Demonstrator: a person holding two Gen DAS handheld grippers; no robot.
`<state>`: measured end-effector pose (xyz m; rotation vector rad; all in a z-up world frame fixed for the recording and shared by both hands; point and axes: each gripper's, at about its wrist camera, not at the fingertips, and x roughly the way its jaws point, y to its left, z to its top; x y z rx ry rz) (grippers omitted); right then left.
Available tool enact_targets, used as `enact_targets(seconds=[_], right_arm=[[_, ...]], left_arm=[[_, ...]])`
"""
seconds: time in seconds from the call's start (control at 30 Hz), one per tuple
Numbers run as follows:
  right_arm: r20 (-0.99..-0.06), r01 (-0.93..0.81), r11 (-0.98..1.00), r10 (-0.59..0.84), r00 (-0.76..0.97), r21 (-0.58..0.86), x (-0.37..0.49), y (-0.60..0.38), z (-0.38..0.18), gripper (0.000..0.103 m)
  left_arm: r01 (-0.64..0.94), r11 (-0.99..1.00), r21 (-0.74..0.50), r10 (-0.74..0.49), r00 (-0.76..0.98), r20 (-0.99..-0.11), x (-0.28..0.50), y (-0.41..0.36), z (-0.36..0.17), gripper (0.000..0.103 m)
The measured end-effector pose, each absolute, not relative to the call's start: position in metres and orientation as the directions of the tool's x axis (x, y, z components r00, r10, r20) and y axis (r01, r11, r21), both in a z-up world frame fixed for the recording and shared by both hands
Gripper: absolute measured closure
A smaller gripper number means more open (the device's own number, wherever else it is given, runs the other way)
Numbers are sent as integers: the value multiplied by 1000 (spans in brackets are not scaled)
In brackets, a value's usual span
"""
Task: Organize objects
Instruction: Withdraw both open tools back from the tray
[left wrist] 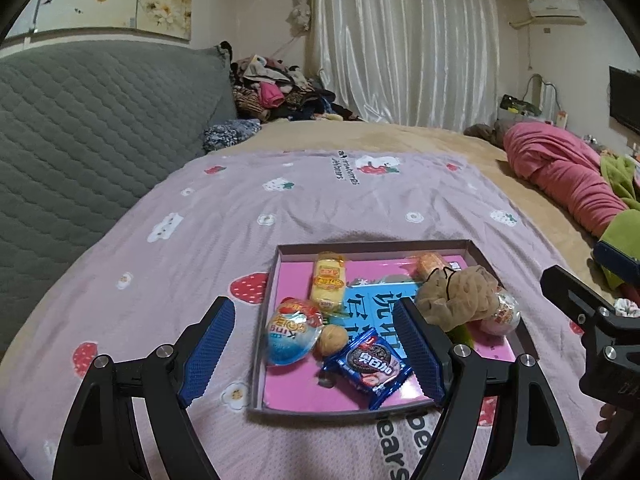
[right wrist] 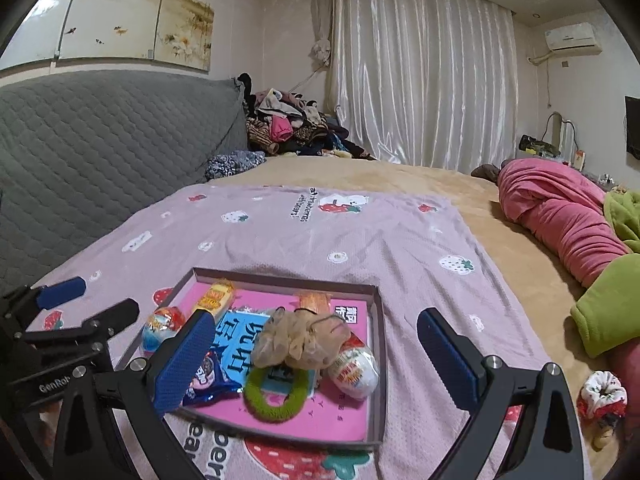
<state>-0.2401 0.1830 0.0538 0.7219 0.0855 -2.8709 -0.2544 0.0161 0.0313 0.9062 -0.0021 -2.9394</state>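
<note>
While the left gripper (left wrist: 316, 354) hangs with fingers spread and empty over the near-left part of the shallow box (left wrist: 476, 254) on the bed, the snacks already lie inside: an Oreo packet (left wrist: 368, 366) at the box's near edge, a walnut (left wrist: 331, 339) beside it, a blue "King" surprise egg (left wrist: 291, 332) and a yellow cake roll (left wrist: 328, 282) farther back.

From the right wrist, the right gripper (right wrist: 320, 360) is likewise released, holding nothing, above the box's near side, where a beige scrunchie (right wrist: 300, 340) overlaps a green hair tie (right wrist: 276, 398) beside a white egg (right wrist: 354, 368). Sorting looks nearly finished; a red-white scrunchie (right wrist: 602, 398) well right of the box probably comes next. The sheet reads "bears".
</note>
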Motion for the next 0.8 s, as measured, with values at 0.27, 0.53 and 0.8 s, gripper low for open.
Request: enact_targets(seconds=[0.27, 0.53, 0.8], right_arm=[[-451, 184, -983, -162, -877, -3, -220, 187, 82, 1], [-423, 187, -982, -162, -892, -18, -193, 188, 113, 1], [-406, 185, -982, -156, -900, -32, -160, 187, 130, 1]], left_arm=[[81, -995, 57, -98, -828, -552, -237, 17, 55, 21], [97, -994, 50, -109, -854, -508, -204, 13, 95, 21], [99, -993, 63, -118, -875, -470, -164, 15, 124, 21]])
